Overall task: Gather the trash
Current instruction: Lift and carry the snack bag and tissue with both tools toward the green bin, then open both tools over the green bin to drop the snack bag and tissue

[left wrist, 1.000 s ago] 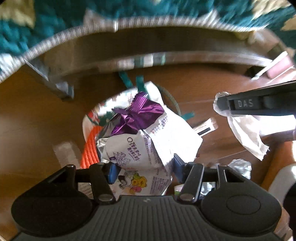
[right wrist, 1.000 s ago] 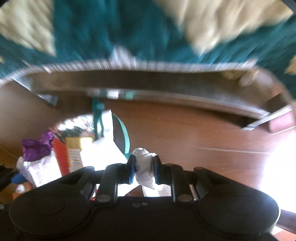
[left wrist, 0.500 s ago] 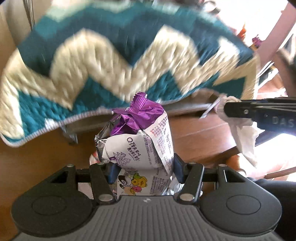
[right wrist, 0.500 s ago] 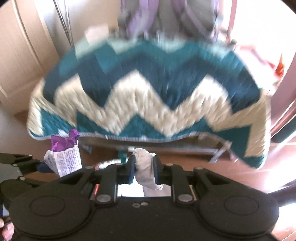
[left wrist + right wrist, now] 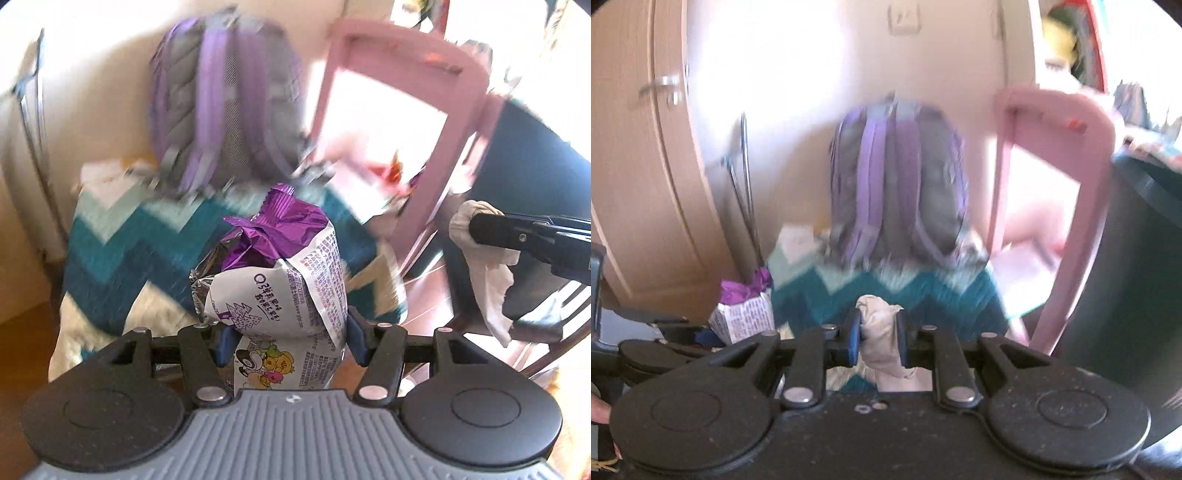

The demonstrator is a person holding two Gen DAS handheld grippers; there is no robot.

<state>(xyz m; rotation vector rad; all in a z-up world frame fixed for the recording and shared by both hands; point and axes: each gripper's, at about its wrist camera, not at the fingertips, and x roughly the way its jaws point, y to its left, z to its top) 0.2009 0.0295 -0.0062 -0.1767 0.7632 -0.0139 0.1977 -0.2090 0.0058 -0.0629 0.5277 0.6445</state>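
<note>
My left gripper (image 5: 288,339) is shut on a bunch of snack wrappers (image 5: 280,280): a white printed bag with a crumpled purple foil wrapper on top. The same bunch (image 5: 744,310) shows at the lower left of the right wrist view, held up in the air. My right gripper (image 5: 877,334) is shut on a crumpled white tissue (image 5: 881,332). From the left wrist view that tissue (image 5: 484,258) hangs from the right gripper's black fingers (image 5: 517,236) at the right. Both loads are lifted well above the floor.
A teal and cream zigzag blanket (image 5: 122,258) covers a seat ahead, with a grey and purple backpack (image 5: 897,192) on it. A pink chair (image 5: 406,103) stands to the right, next to a dark tall bin (image 5: 1137,280). A wooden door (image 5: 639,166) is on the left.
Both grippers rose from near the wooden floor and tipped upward, carrying the wrappers and the tissue. The views swung from floor and blanket edge to the backpack, pink chair and wall.
</note>
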